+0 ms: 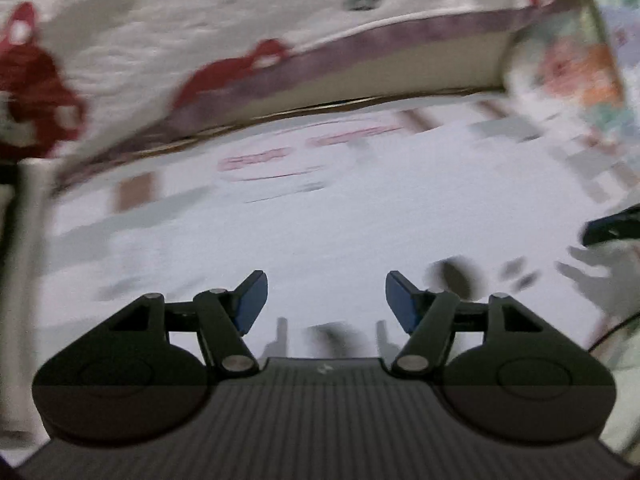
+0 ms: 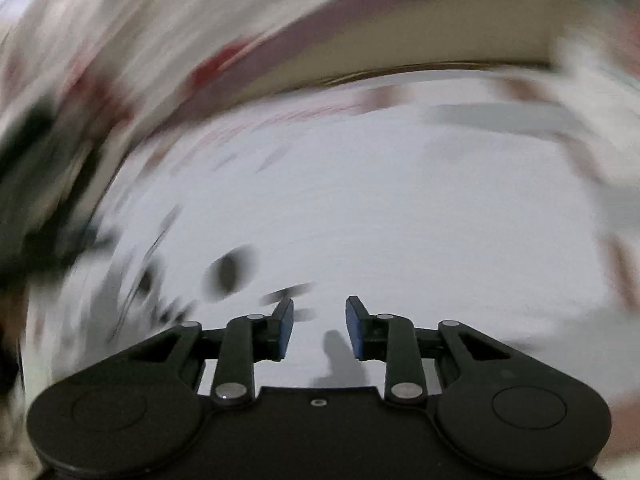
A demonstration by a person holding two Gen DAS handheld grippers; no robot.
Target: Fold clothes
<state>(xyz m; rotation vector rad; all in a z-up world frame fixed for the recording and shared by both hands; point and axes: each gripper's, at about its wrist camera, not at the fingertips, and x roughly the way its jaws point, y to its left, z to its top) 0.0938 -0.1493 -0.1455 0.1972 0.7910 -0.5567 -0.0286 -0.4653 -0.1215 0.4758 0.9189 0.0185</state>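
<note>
1. We see a big white sheet (image 1: 320, 232) spread out flat, with faint red writing and small brown and grey blocks printed on it.
2. Behind it, we see a quilt (image 1: 140, 52) with red shapes and a dull purple edge.
3. Under that edge we see a tan band (image 1: 380, 80) and a thin dark gap.
4. On the far right, we see a flowery cloth (image 1: 576, 68) in orange and green.
5. The light is soft and makes grey shadows.
6. Both views are blurry.
</note>
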